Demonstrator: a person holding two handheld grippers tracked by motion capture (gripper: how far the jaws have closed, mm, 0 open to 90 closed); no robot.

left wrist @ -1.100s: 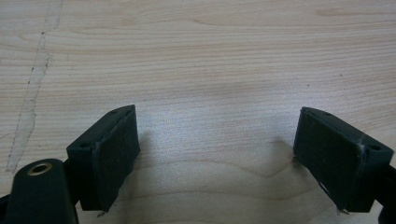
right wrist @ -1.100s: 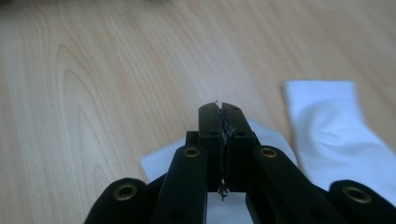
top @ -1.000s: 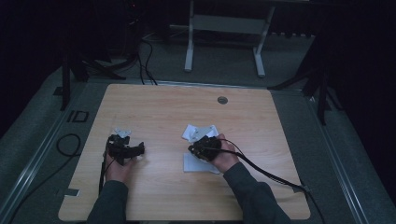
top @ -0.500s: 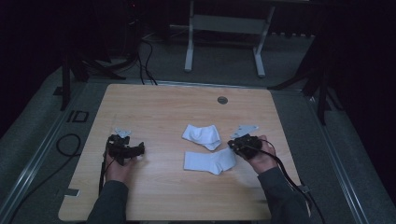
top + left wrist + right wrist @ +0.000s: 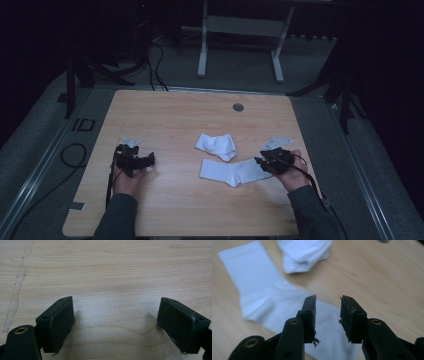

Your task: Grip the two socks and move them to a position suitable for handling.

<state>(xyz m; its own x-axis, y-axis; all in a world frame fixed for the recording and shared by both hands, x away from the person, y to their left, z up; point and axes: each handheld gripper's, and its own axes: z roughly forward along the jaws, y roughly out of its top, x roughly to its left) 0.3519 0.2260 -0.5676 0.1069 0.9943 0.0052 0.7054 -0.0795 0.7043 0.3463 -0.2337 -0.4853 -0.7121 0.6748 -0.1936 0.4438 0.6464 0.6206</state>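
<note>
At the near edge of the worktop (image 5: 175, 210) two sleeved forearms come in, each hand holding a hand-held gripper. On the near left, the left hand-held gripper (image 5: 134, 160) sits low over bare wood, well apart from the socks; in the left gripper view (image 5: 117, 325) its jaws stand wide apart with nothing but wood grain between them. On the near right, the right hand-held gripper (image 5: 270, 162) is at the toe end of the flat sock (image 5: 232, 171), which lies stretched across the middle of the worktop, its cuff toward the left. In the right gripper view (image 5: 328, 315) the jaws are a little apart, a narrow gap between the pads, poised over the white fabric of the flat sock (image 5: 259, 290); whether they touch it I cannot tell. Just beyond, near but not clearly touching, lies the folded sock (image 5: 216, 145), seen bunched at the top of the right gripper view (image 5: 304, 252). Farther back, near the far edge, a small round grommet (image 5: 238, 107) is set into the wood.
</note>
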